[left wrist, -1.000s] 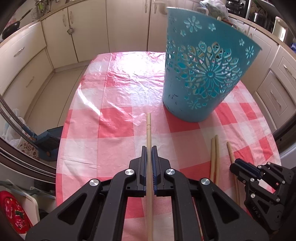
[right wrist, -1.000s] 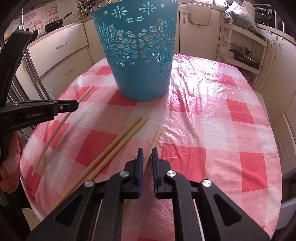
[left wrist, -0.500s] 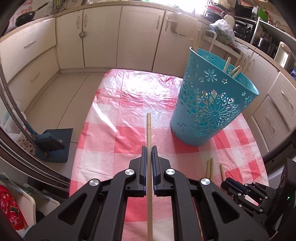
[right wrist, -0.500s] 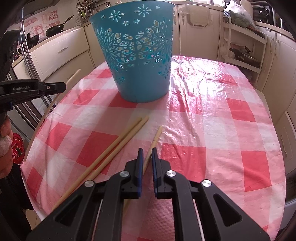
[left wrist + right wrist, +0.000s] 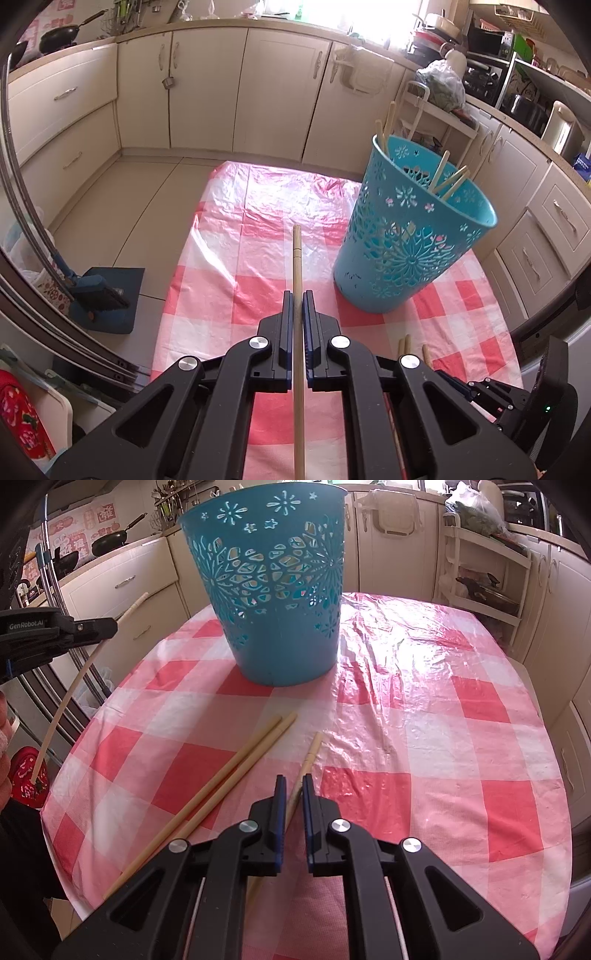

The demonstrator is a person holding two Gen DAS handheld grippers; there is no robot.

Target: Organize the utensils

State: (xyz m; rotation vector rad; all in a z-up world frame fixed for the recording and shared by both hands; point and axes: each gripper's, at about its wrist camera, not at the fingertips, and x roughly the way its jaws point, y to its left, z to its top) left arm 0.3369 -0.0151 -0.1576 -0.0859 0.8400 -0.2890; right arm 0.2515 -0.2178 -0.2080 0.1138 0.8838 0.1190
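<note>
My left gripper [image 5: 298,295] is shut on a wooden chopstick [image 5: 296,258] and holds it in the air, left of the blue cut-out basket [image 5: 406,251]. Several chopsticks [image 5: 447,177] stand inside the basket. In the right wrist view the left gripper [image 5: 110,627] shows at the left edge with its chopstick [image 5: 74,686] slanting down. My right gripper [image 5: 293,779] sits low over the table, its jaws shut on a chopstick [image 5: 314,749] that lies on the cloth. A pair of chopsticks [image 5: 240,768] lies just left of it. The basket [image 5: 273,609] stands beyond.
A red-and-white checked plastic cloth [image 5: 443,738] covers the table. Cream cabinets ring the room. A blue dustpan and brush [image 5: 107,295] sit on the floor to the left. A white shelf rack [image 5: 487,572] stands behind the table on the right.
The left gripper has risen with its chopstick and tilted, so the basket's open top and the chopsticks inside now show. The right gripper has stayed put.
</note>
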